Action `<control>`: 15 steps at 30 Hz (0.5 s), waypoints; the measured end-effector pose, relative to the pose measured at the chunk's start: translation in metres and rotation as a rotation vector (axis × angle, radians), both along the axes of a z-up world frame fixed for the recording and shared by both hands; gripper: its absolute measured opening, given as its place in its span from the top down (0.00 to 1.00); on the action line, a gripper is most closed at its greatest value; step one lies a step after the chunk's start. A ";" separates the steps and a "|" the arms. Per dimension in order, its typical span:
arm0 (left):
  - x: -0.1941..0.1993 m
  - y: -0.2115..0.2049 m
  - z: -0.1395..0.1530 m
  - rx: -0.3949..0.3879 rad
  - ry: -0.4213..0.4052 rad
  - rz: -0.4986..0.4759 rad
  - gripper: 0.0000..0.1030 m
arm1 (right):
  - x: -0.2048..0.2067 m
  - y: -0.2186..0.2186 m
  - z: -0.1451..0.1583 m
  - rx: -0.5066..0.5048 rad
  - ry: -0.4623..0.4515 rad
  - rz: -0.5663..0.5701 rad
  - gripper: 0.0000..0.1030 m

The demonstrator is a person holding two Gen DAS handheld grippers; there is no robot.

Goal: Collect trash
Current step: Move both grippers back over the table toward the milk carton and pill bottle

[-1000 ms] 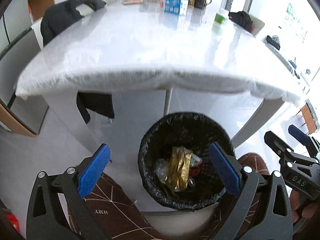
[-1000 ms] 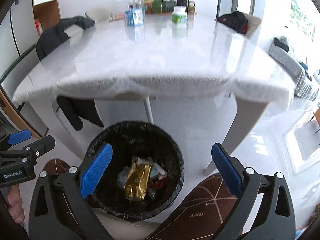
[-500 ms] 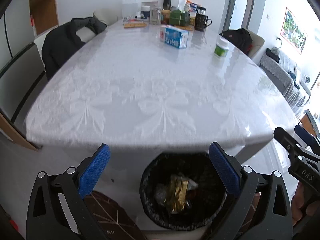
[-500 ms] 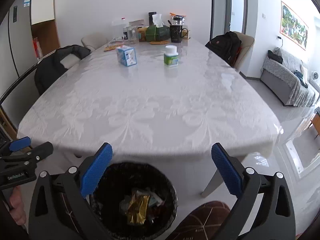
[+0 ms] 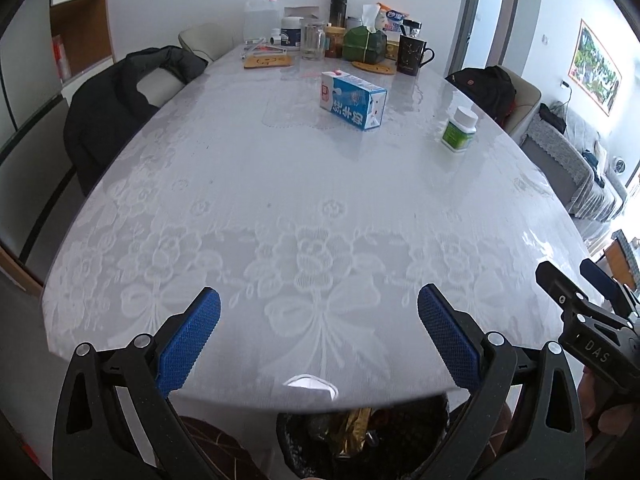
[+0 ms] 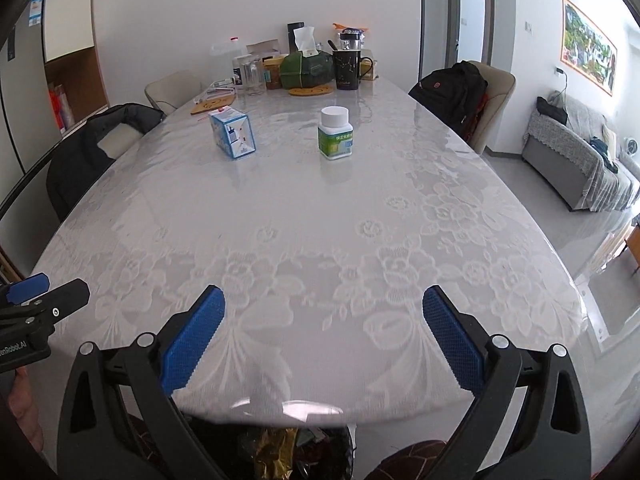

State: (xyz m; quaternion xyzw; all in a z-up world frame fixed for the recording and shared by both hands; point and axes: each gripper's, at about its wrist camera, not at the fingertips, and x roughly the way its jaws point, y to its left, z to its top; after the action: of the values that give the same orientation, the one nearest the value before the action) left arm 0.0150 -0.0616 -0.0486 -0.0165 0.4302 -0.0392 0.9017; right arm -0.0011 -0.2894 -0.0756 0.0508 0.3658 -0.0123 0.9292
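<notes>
Both grippers hang over the near edge of the table (image 5: 320, 184), which wears a white lace cloth under a glossy clear cover. Left gripper (image 5: 319, 330): jaws spread wide, nothing between the blue pads. Right gripper (image 6: 323, 330): likewise wide apart and empty. Trash bin (image 5: 360, 440) sits on the floor below the table's near edge, black liner, only its far rim in view; a gold foil wrapper (image 5: 358, 420) lies inside with other scraps too dark to name. On the table, past its middle: a blue-and-white carton (image 5: 354, 100) lying on its side, and to the carton's right, well apart from it, a white-capped green-labelled bottle (image 5: 459, 129) standing upright. At the table's far end a cluster (jug, jars, glass, green tissue pack) with a black mug (image 5: 412, 55) at its right. Black jacket (image 5: 120, 100) draped on a chair at the table's left side; black backpack (image 5: 486, 88) on a chair at its right
</notes>
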 end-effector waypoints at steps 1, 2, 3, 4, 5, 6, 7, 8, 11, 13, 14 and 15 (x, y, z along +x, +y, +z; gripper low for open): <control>0.007 -0.001 0.000 0.003 0.003 -0.001 0.06 | 0.007 -0.001 0.000 0.003 0.003 0.000 0.07; 0.011 -0.002 0.000 0.006 0.005 -0.001 0.06 | 0.010 -0.002 0.000 0.003 0.005 0.001 0.07; 0.019 -0.004 0.001 0.008 0.007 -0.002 0.06 | 0.016 -0.003 0.000 0.002 0.008 0.002 0.07; 0.026 -0.005 0.001 0.007 0.011 -0.002 0.06 | 0.022 -0.004 0.000 0.001 0.011 0.002 0.07; 0.030 -0.006 0.001 0.007 0.013 -0.003 0.06 | 0.027 -0.006 0.000 0.001 0.015 0.002 0.07; 0.039 -0.008 0.001 0.007 0.018 -0.002 0.06 | 0.034 -0.007 0.000 0.001 0.020 0.003 0.07; 0.044 -0.010 0.001 0.007 0.021 -0.003 0.06 | 0.041 -0.009 -0.001 0.000 0.023 0.001 0.07; 0.049 -0.011 0.001 0.006 0.024 -0.004 0.06 | 0.048 -0.012 -0.001 0.000 0.028 -0.003 0.07; 0.070 -0.019 0.000 0.013 0.029 -0.012 0.06 | 0.066 -0.016 0.000 0.006 0.033 -0.008 0.07; 0.087 -0.025 -0.001 0.016 0.035 -0.018 0.06 | 0.082 -0.020 0.000 0.006 0.038 -0.013 0.07; 0.094 -0.027 -0.001 0.017 0.037 -0.020 0.06 | 0.089 -0.022 -0.001 0.007 0.041 -0.015 0.07; 0.103 -0.030 -0.001 0.016 0.039 -0.022 0.06 | 0.099 -0.024 -0.001 0.008 0.044 -0.018 0.07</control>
State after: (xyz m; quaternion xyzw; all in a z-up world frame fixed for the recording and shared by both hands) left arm 0.1184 -0.0917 -0.0498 -0.0053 0.4483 -0.0452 0.8927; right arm 0.0982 -0.3137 -0.0769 0.0577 0.3856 -0.0205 0.9206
